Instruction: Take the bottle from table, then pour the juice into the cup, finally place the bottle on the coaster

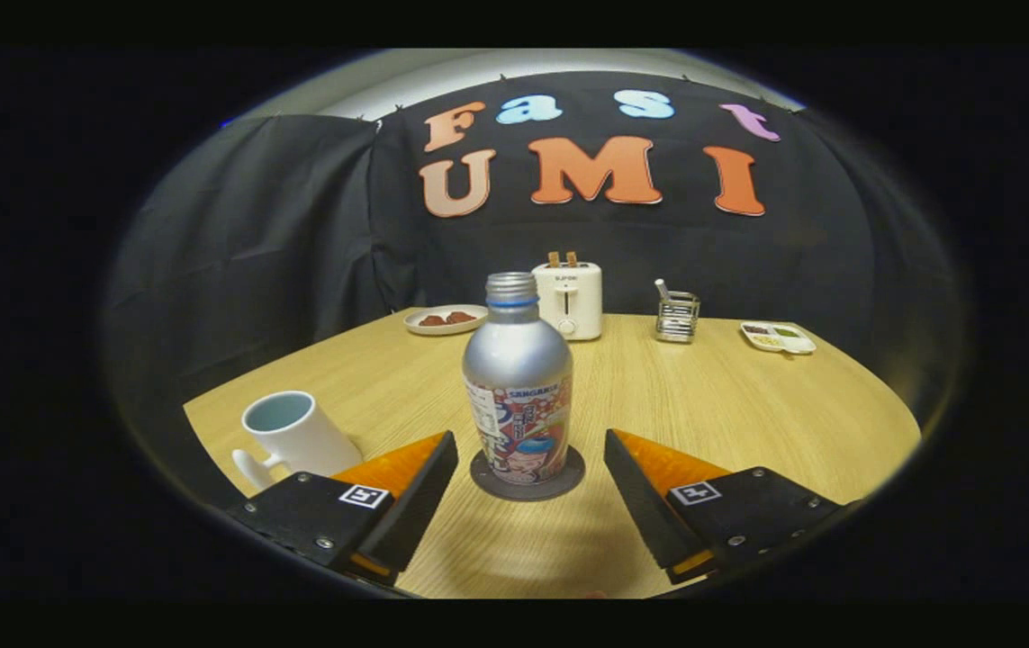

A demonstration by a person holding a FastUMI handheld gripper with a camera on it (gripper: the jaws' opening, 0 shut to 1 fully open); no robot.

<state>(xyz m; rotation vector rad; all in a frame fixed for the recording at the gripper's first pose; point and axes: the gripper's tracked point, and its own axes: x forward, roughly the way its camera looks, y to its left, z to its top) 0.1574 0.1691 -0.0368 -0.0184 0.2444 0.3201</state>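
- The claw stands wide open and has hold of nothing; its two fingers spread to either side of the bottle without touching it.
- The bottle stands upright on the coaster, just ahead of the fingertips and between them. Its body is silver metal with a printed wrap around the lower half, and its threaded neck carries no cap.
- The coaster is a dark round disc; the bottle's base covers its middle, so a ring of rim shows around it.
- The cup, white with a pale inside, sits on the bench beyond the left finger. It appears tilted, its handle toward the viewer. The finger hides its lower right part, and whether it holds any liquid cannot be told.
- The back parts of both fingers are cut off at the lower rim of the view, so the claw's body is hidden.
- At the far side of the bench stands a white toaster with two slices poking out, partly behind the bottle's neck.
- Left of the toaster lies a plate with reddish-brown pieces too small to identify.
- Right of it stands a wire holder with a pale stick-like thing in it, and farther right a small divided dish whose contents are hard to make out.
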